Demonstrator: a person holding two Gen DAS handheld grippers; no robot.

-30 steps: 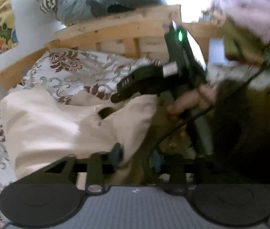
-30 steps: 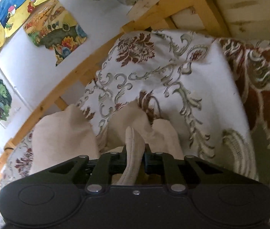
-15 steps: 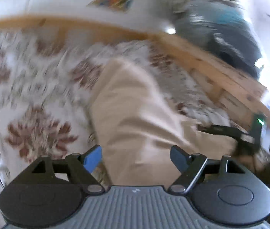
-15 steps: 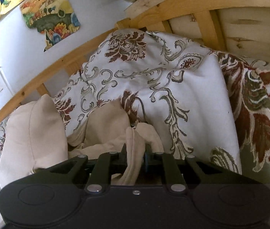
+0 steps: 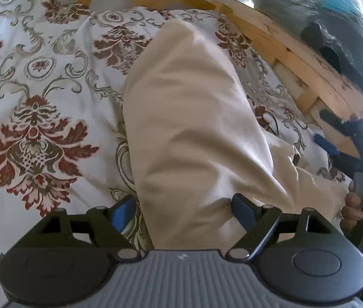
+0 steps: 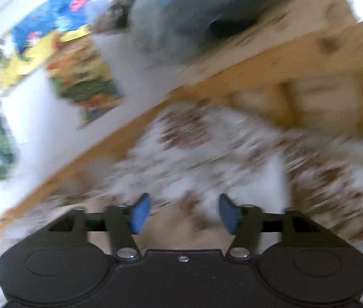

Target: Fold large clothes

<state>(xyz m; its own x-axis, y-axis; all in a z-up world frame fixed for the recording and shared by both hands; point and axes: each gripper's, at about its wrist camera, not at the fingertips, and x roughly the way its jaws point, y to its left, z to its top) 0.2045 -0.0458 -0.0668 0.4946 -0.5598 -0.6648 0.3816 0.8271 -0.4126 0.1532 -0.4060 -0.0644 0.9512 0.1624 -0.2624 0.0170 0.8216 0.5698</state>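
Left gripper [image 5: 182, 211]: black two-finger tool with blue pads, nearest the lens in the left wrist view. Jaws opening, spread wide; the garment's near end lies between the pads but neither pad presses on it. Released.

Beige cotton garment [image 5: 194, 118]: large, pale tan, folded into a long band. It lies on the bedspread, running from between the left gripper's pads away toward the bed rail, with a rumpled end off to the right near the other gripper.

White bedspread with dark red and grey-green floral damask print [image 5: 40, 102]: covers the bed beneath and on both sides of the garment.

Right gripper [image 6: 184, 213]: same black build, blue pads. Jaws opening, pads well apart, nothing pinched; blurred beige cloth shows below and beyond them. In the left wrist view it sits at the right edge, gripped by a person's hand [image 5: 355, 205], just above the garment's rumpled end.

Pale wooden bed rail with slats [image 5: 271, 38]: runs along the far side of the bedspread.

Grey and blue bundled bedding [image 5: 335, 12]: heaped on top of the rail.

Colourful paper pictures [image 6: 86, 82]: fixed to the white wall, blurred.
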